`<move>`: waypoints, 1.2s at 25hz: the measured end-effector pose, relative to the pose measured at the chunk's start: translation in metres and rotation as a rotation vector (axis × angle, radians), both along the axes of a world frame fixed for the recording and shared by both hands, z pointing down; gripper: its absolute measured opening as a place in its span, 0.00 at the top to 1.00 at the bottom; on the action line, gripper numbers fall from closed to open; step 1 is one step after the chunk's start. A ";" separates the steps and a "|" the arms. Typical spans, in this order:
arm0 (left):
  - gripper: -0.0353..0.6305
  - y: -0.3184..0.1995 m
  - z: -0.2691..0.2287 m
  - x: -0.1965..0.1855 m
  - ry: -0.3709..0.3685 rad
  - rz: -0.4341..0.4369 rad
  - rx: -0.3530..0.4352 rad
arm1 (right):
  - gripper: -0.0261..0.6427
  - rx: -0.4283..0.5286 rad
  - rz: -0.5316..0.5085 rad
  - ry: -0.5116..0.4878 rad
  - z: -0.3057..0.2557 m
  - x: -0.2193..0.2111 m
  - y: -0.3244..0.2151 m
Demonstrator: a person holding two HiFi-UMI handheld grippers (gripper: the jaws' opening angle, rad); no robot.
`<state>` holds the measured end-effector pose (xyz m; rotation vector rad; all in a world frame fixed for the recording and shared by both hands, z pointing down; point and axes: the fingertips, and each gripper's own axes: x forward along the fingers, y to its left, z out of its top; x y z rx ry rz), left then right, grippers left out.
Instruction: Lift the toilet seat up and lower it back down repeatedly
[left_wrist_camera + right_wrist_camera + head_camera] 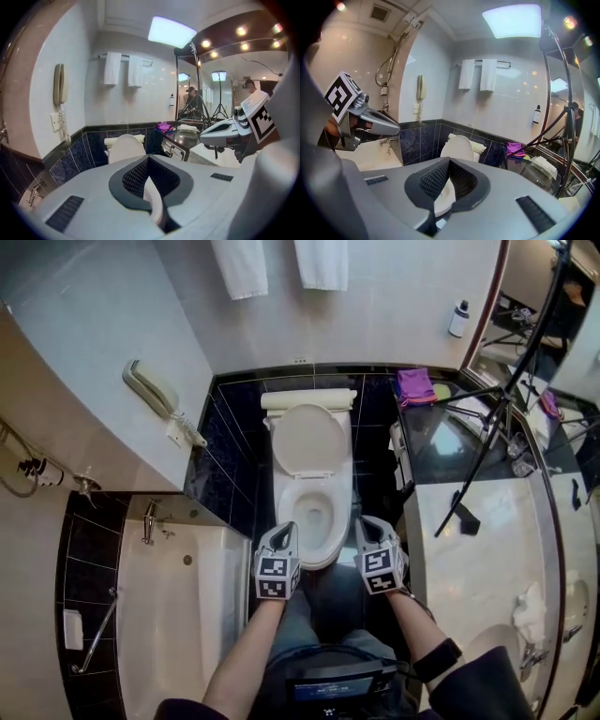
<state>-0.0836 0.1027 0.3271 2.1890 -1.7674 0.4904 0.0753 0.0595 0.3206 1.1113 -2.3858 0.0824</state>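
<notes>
The white toilet [314, 512] stands against the dark tiled wall. Its lid [307, 437] is upright against the tank. A white ring surrounds the bowl opening; I cannot tell whether it is the seat or the bare rim. My left gripper [284, 529] is at the bowl's front left and my right gripper [368, 526] at its front right. Both point toward the tank. Both are shut with nothing between the jaws. The left gripper view shows the lid [125, 147] beyond the closed left gripper [148, 159]. The right gripper [449, 160] shows it the same way [458, 149].
A bathtub [178, 615] lies at the left, with a wall phone [155, 390] above it. A glossy vanity counter [478, 549] runs along the right, with a black tripod [506, 399] on it. A purple cloth [414, 385] lies beside the tank. Towels [242, 263] hang on the far wall.
</notes>
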 end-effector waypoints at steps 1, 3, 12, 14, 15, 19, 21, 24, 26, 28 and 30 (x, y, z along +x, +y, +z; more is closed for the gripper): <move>0.96 0.001 -0.008 -0.001 0.002 0.001 0.011 | 0.93 0.002 -0.002 -0.003 -0.005 0.000 0.002; 0.96 0.005 -0.022 -0.002 0.006 0.001 0.030 | 0.93 0.010 -0.003 -0.004 -0.011 0.002 0.005; 0.96 0.029 -0.038 0.000 0.003 0.002 0.059 | 0.93 0.010 -0.012 0.007 -0.015 0.003 0.030; 0.96 0.032 -0.040 -0.001 0.004 -0.001 0.064 | 0.93 0.009 -0.014 0.010 -0.013 0.003 0.033; 0.96 0.033 -0.041 -0.002 0.008 -0.004 0.070 | 0.93 0.008 -0.013 0.011 -0.013 0.003 0.034; 0.96 0.035 -0.042 -0.004 0.014 -0.007 0.083 | 0.93 0.005 -0.010 0.014 -0.010 0.002 0.038; 0.96 0.036 -0.042 -0.004 0.009 -0.006 0.083 | 0.93 0.005 -0.008 0.014 -0.008 0.001 0.039; 0.96 0.037 -0.038 -0.004 0.002 -0.003 0.082 | 0.93 0.002 -0.006 0.004 0.003 0.001 0.037; 0.96 0.037 -0.036 -0.005 -0.001 -0.001 0.073 | 0.93 -0.003 0.004 0.009 0.005 0.003 0.035; 0.96 0.035 -0.033 -0.004 -0.006 0.006 0.064 | 0.93 -0.010 0.016 0.013 0.008 0.003 0.032; 0.96 0.032 -0.027 -0.007 -0.019 0.006 0.063 | 0.93 -0.021 0.031 0.020 0.015 0.005 0.027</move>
